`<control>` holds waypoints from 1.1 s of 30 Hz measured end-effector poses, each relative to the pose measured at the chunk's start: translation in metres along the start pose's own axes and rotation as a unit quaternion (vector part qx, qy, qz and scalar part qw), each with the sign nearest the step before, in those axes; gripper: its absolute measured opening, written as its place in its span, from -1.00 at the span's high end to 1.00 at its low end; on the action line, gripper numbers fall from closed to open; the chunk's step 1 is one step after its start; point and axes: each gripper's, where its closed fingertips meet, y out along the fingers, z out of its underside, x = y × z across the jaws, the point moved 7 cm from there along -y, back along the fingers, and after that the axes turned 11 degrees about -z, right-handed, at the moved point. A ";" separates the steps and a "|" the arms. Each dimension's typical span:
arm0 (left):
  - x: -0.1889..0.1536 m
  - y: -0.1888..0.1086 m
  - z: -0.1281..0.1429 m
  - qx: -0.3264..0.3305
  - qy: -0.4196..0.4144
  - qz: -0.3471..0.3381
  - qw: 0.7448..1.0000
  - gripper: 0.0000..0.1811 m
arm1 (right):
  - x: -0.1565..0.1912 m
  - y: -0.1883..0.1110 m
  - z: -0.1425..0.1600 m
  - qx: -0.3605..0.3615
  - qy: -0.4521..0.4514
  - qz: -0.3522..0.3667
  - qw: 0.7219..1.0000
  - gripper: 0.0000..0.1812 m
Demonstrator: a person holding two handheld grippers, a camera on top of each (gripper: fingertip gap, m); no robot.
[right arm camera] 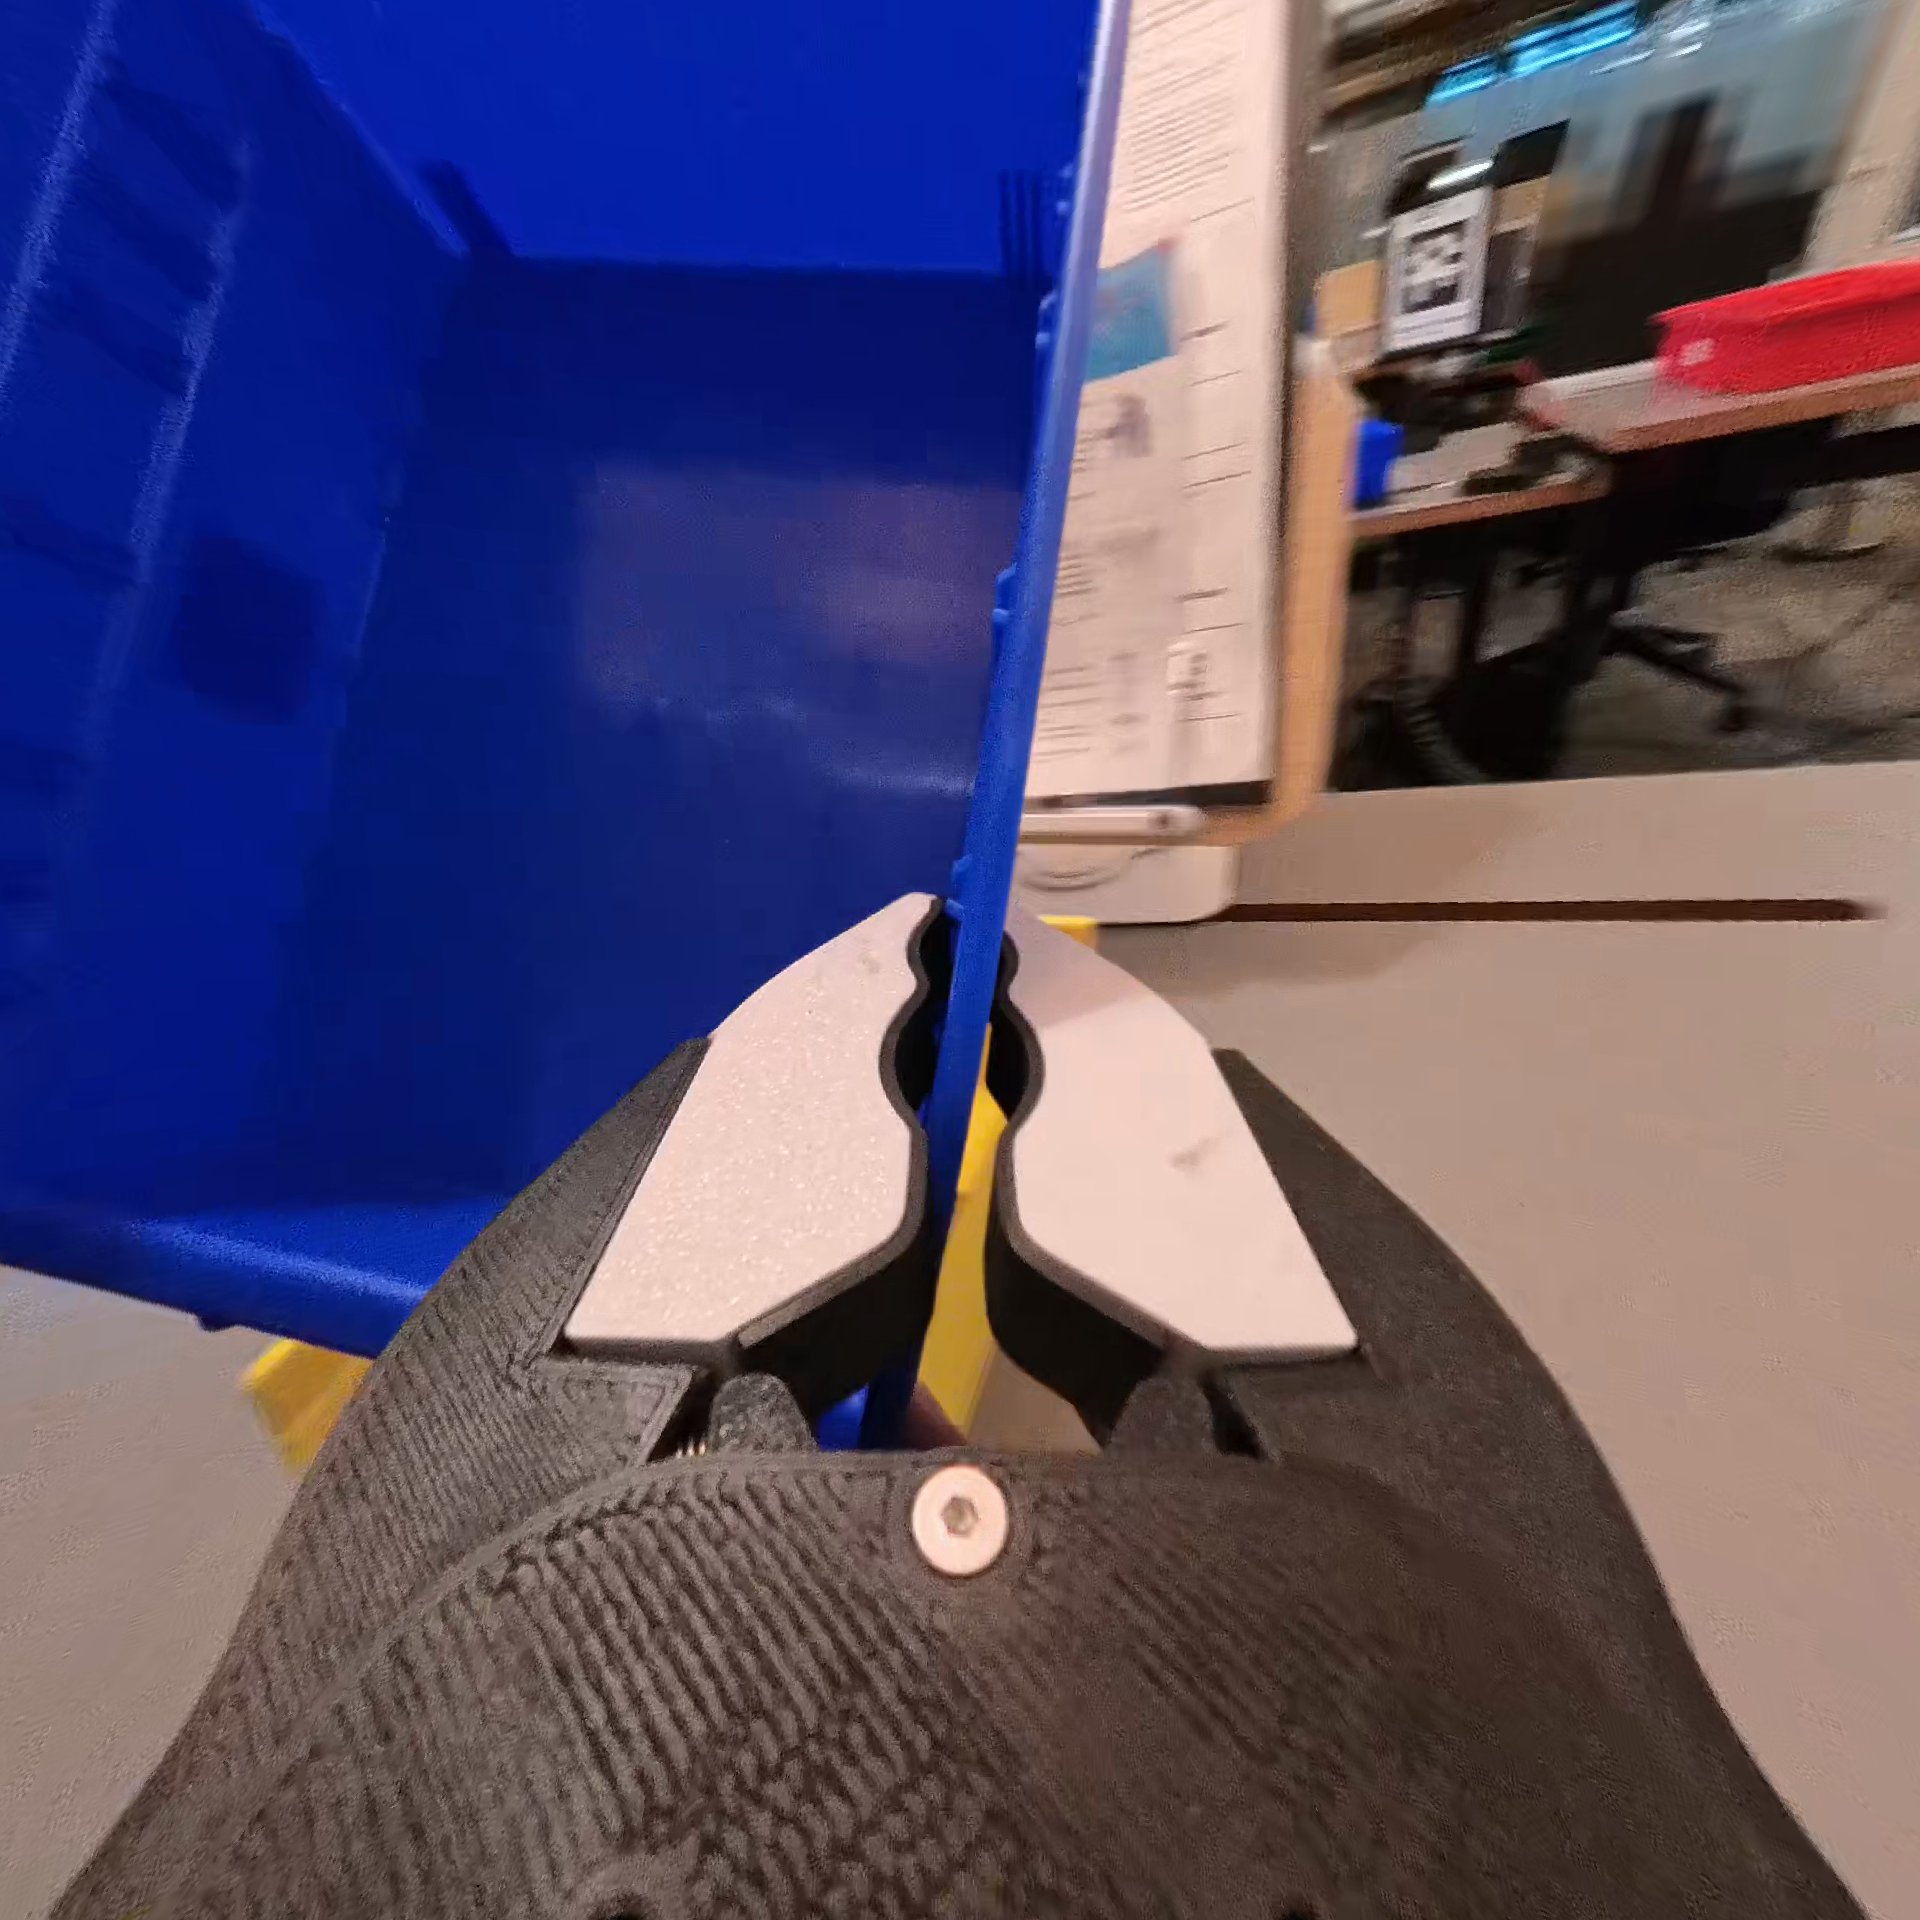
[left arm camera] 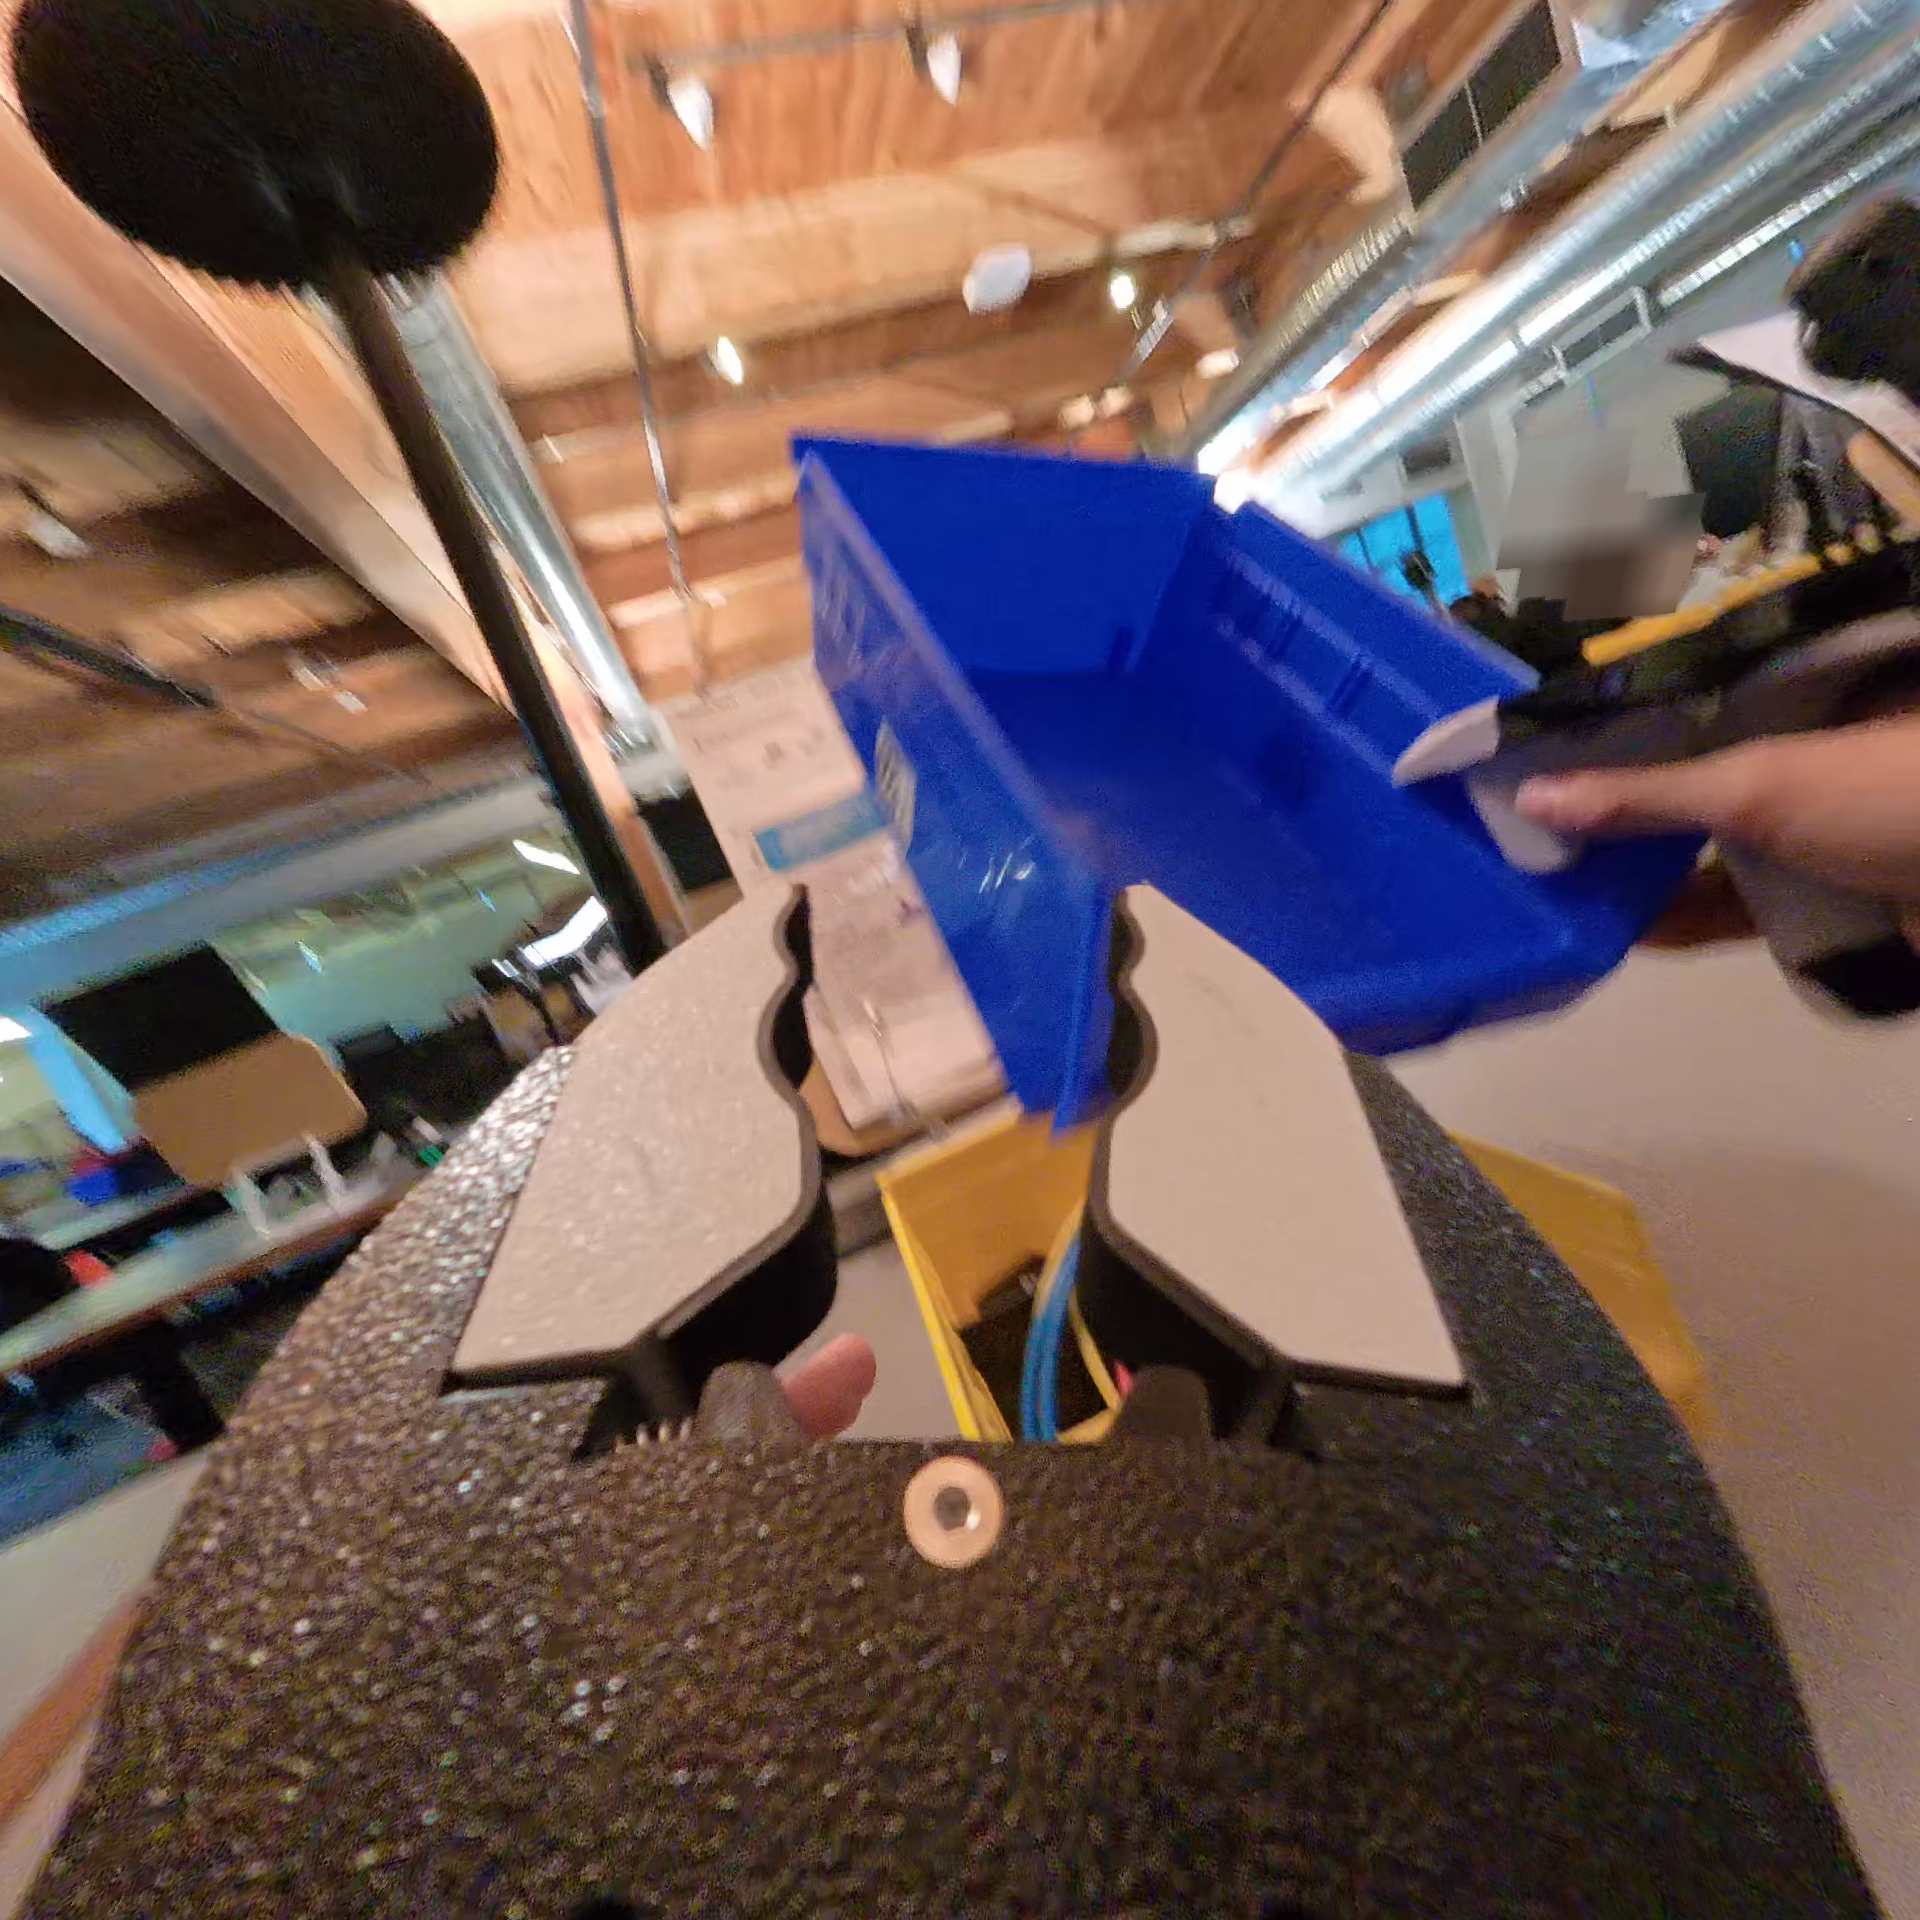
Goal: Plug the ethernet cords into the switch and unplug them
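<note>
A blue plastic bin is tilted and held up off the grey table. My right gripper is shut on the bin's thin side wall; it also shows in the left wrist view, held by a hand. My left gripper is open, and the bin's lower corner sits between its fingers, close to the right one. Below stands a yellow bin with blue cords inside. No switch is in view.
A black pole with a round black top rises at the left. A white printed board stands behind the bins. The grey tabletop stretches to the right. A red bin sits on a far table.
</note>
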 end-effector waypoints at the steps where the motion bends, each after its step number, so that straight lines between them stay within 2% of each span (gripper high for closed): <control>1: 0.000 0.000 0.008 0.034 -0.014 0.012 0.999 0.31 | -0.018 -0.009 -0.008 0.002 -0.007 0.020 1.000 0.96; 3: 0.003 0.001 0.033 0.112 -0.041 0.029 0.992 0.18 | -0.057 -0.027 -0.020 0.001 -0.009 0.053 0.999 0.96; 6: 0.005 0.000 0.080 0.225 -0.079 0.043 0.970 0.11 | -0.115 -0.057 -0.027 0.017 -0.004 0.104 0.994 0.96; 8: 0.001 0.002 0.107 0.274 -0.111 0.053 0.954 0.11 | -0.154 -0.073 -0.021 0.048 0.003 0.142 0.989 0.96; 11: -0.007 0.008 0.141 0.333 -0.124 0.054 0.933 0.14 | -0.205 -0.088 0.004 0.123 0.022 0.186 0.975 0.95; 14: -0.012 0.018 0.162 0.360 -0.104 0.037 0.927 0.23 | -0.245 -0.091 0.041 0.203 0.047 0.209 0.955 0.95; 16: -0.013 0.023 0.165 0.354 -0.108 0.036 0.928 0.47 | -0.263 -0.091 0.064 0.254 0.068 0.215 0.941 0.95; 17: -0.010 0.025 0.166 0.349 -0.105 0.019 0.931 0.77 | -0.271 -0.090 0.073 0.273 0.073 0.219 0.934 0.95; 18: -0.006 0.027 0.167 0.347 -0.092 0.007 0.933 0.85 | -0.276 -0.088 0.075 0.276 0.069 0.220 0.933 0.96; 21: 0.008 0.029 0.172 0.358 -0.062 -0.029 0.931 0.92 | -0.286 -0.078 0.074 0.304 0.059 0.218 0.926 0.95; 23: 0.022 0.030 0.177 0.358 -0.074 -0.042 0.930 0.93 | -0.292 -0.067 0.072 0.329 0.039 0.209 0.920 0.94; 25: 0.037 0.030 0.182 0.355 -0.099 -0.057 0.928 0.94 | -0.302 -0.056 0.071 0.324 0.041 0.189 0.926 0.94; 31: 0.090 0.032 0.199 0.368 -0.091 -0.107 0.919 0.93 | -0.327 -0.030 0.064 0.311 -0.027 0.172 0.934 0.91; 33: 0.111 0.034 0.207 0.374 -0.094 -0.130 0.914 0.93 | -0.330 -0.028 0.057 0.311 -0.066 0.189 0.929 0.72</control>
